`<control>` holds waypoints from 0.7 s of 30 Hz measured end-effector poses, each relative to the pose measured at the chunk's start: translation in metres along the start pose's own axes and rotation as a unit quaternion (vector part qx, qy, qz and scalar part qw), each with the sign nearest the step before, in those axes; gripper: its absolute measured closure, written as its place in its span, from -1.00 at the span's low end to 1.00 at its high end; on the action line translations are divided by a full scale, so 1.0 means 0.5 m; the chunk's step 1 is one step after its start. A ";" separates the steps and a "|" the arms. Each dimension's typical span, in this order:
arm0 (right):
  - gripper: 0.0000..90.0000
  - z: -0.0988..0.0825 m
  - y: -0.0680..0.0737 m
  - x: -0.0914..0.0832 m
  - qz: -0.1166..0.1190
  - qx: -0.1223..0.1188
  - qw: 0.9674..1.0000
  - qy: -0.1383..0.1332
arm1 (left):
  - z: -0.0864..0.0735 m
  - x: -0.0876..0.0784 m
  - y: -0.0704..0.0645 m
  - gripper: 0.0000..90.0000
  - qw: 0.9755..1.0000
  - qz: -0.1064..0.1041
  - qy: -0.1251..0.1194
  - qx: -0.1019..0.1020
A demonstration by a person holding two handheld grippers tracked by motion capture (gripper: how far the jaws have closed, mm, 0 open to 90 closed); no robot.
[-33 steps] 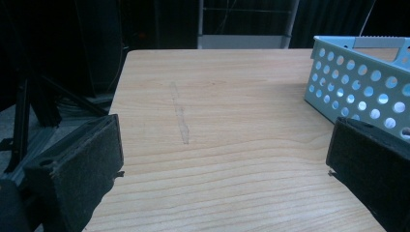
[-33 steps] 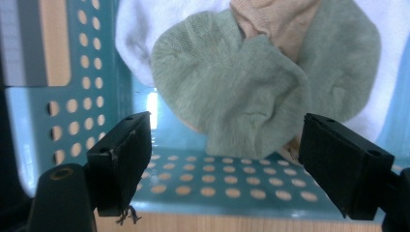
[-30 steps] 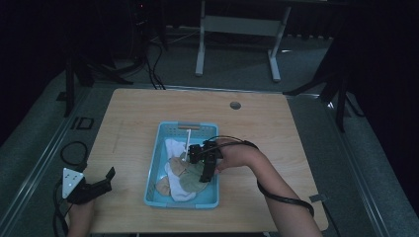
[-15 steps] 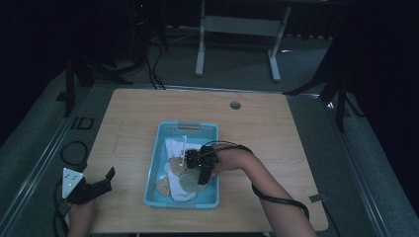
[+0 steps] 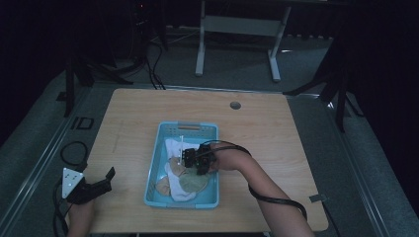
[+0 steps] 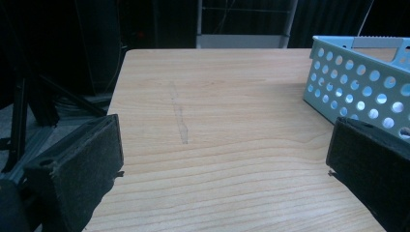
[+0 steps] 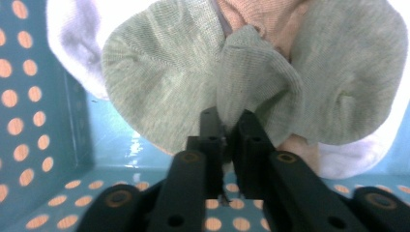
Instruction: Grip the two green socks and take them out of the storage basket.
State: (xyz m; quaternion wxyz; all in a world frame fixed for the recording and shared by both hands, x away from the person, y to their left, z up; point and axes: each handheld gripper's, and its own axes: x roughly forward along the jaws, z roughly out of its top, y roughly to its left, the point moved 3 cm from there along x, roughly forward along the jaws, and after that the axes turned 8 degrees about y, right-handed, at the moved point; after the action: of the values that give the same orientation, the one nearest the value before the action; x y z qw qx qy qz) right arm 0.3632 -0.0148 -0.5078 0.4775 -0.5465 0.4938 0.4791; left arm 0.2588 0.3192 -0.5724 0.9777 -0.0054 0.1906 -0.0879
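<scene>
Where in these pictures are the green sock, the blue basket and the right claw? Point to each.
green sock (image 7: 159,82), right gripper view, on its flat knit left of the pinched fold.
blue basket (image 5: 188,127), high view, on its far rim.
right claw (image 7: 226,126), right gripper view, between its fingertips.

Wooden table (image 5: 276,128) with a round grommet hole (image 5: 235,105) near its far edge; a white metal frame (image 5: 237,29) stands on the dark floor beyond; black cables (image 5: 153,64) lie alongside.

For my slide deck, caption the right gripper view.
Right gripper pinches a fold of the grey-green sock inside the blue basket.
</scene>
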 end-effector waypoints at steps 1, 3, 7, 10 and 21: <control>0.88 -0.001 0.001 -0.003 0.000 0.000 1.000 -0.004 | 0.000 0.000 0.000 -1.00 1.000 0.000 0.000 0.000; 0.89 -0.002 0.003 -0.010 -0.003 -0.001 1.000 -0.006 | 0.000 0.000 0.000 -1.00 1.000 0.000 0.000 0.000; 0.90 -0.005 0.004 -0.033 -0.003 -0.001 1.000 -0.020 | 0.000 0.000 0.000 -1.00 1.000 0.000 0.000 0.000; 0.90 -0.009 0.004 -0.051 -0.007 0.001 1.000 -0.028 | 0.000 0.000 0.000 -1.00 1.000 0.000 0.000 0.000; 0.90 -0.034 -0.003 -0.115 -0.022 0.009 0.999 -0.045 | 0.000 0.000 0.000 -1.00 1.000 0.001 0.000 0.001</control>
State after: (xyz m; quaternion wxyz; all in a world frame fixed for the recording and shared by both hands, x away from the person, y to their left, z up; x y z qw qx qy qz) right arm 0.3625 -0.0271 -0.4493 0.5144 -0.5307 0.4643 0.4880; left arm 0.2589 0.3192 -0.5724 0.9777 -0.0040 0.1908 -0.0874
